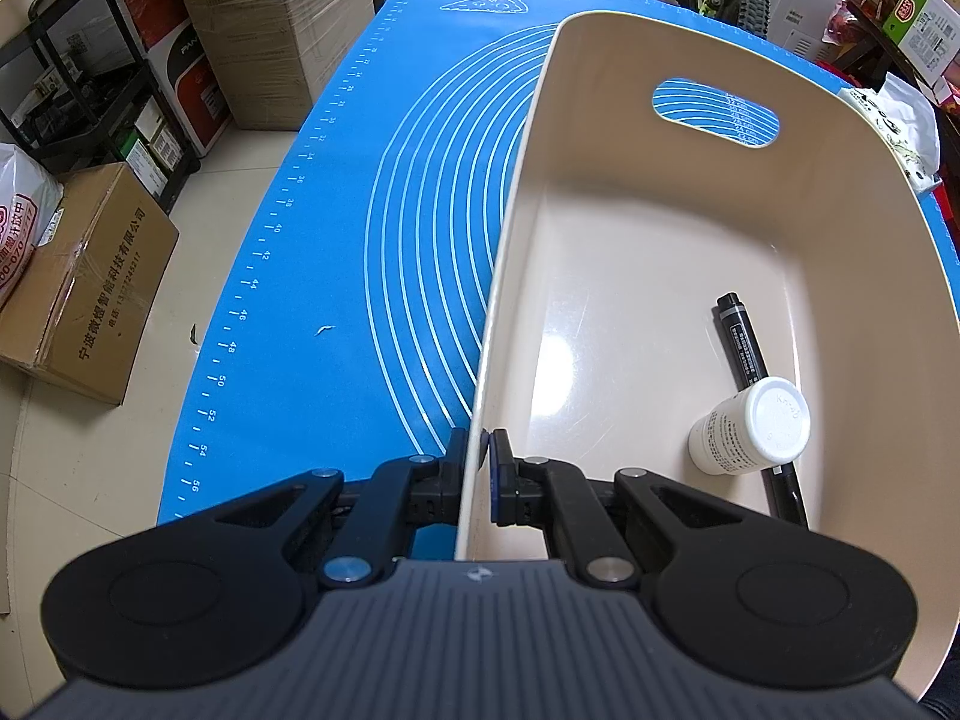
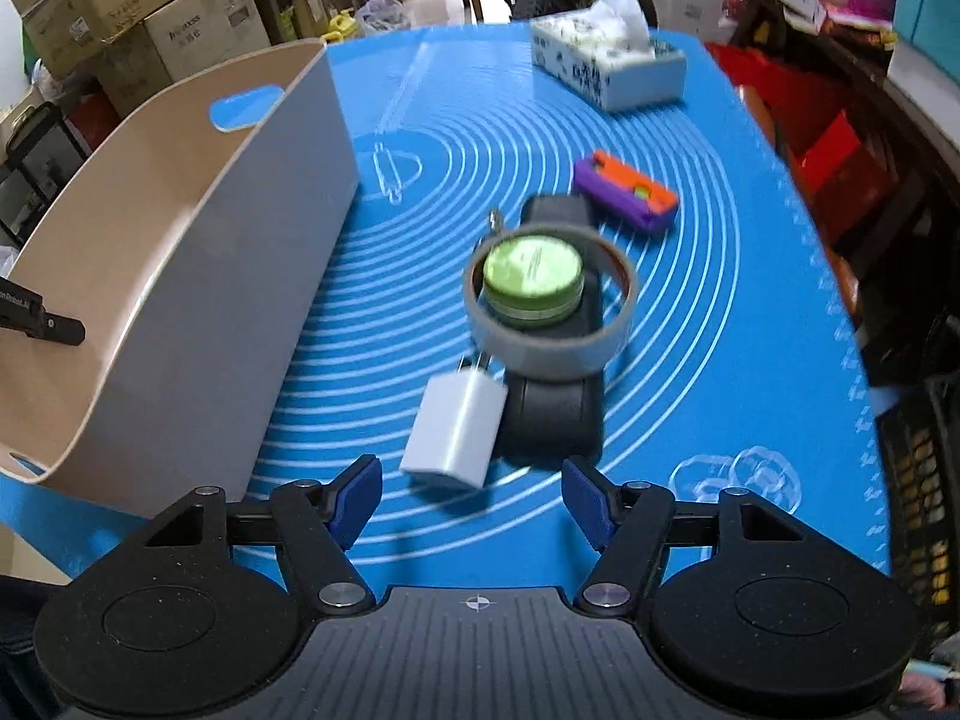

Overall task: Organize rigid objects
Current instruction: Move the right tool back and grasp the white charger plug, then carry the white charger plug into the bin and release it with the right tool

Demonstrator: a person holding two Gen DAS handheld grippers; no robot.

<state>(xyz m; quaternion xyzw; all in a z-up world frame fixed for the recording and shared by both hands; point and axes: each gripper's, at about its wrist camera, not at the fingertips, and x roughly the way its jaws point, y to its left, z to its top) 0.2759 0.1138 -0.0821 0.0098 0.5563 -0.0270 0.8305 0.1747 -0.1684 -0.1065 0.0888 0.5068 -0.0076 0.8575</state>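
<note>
— Start with the left wrist view. What is that hand doing?

— The left gripper [image 1: 480, 450] has its jaws pressed onto the near wall of the beige bin [image 1: 516, 228], one pad outside, one inside, pinching the rim. Inside the bin, off to the right of the jaws, a black marker [image 1: 741, 336] lies with its long axis running away from the camera, and a white bottle [image 1: 753, 429] lies tipped across its near end. That hand looks busy steadying the bin.

— And the right wrist view?

— The right gripper [image 2: 472, 501] has its jaws spread, with nothing between the pads. Just ahead of them, slightly left of centre, a white charger [image 2: 453, 429] lies on the blue mat [image 2: 720, 330], prongs pointing away, long axis roughly in line with the gripper. It touches a black case [image 2: 555, 414] on its right; a tape ring [image 2: 549, 306] and green tin [image 2: 533, 281] sit on that case, and a purple and orange block [image 2: 624, 192] lies further back.

— So which hand takes it?

— The right, I'd judge; the charger is nearest, the bin to its left.
</note>
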